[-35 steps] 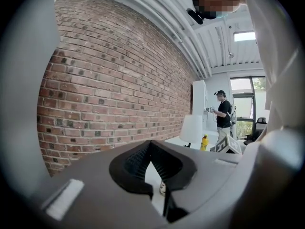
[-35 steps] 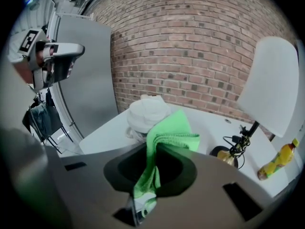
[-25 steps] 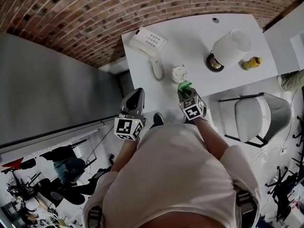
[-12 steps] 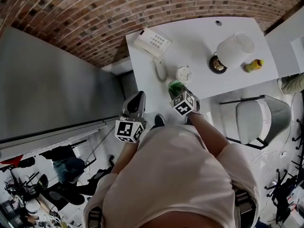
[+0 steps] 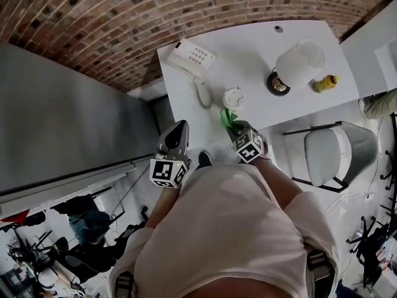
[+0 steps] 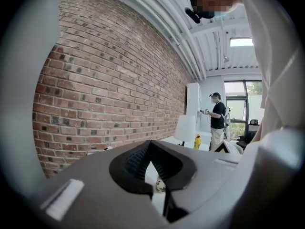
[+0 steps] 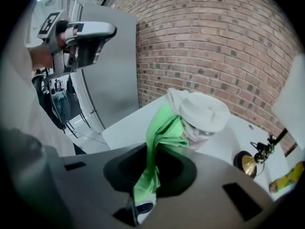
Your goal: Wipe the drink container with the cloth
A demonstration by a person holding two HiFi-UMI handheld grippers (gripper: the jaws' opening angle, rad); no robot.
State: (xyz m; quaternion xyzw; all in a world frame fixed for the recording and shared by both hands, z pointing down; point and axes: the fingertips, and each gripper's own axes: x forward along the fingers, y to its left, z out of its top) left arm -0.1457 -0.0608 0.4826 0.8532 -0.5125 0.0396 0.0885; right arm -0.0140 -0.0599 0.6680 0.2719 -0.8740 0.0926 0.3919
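The drink container (image 5: 234,97) is a small cup with a white lid, standing near the front of the white table (image 5: 260,42). My right gripper (image 5: 236,127) is shut on a green cloth (image 5: 227,117) just in front of the cup. In the right gripper view the green cloth (image 7: 164,128) rises out of the right gripper (image 7: 151,151) and lies against the cup (image 7: 205,111). My left gripper (image 5: 179,125) hangs off the table's left front corner, shut and holding nothing. Through the left gripper (image 6: 151,144) a sliver of the cup (image 6: 159,184) shows.
A white desk phone (image 5: 192,56) with its handset (image 5: 203,92) lies at the table's left. A white-shaded lamp (image 5: 299,61) and a yellow bottle (image 5: 326,82) stand to the right. A grey chair (image 5: 335,154) is at the right, a grey panel (image 5: 62,117) at the left.
My right gripper has shifted the green cloth a little to the left along the near side of the cup. The left gripper has stayed where it was.
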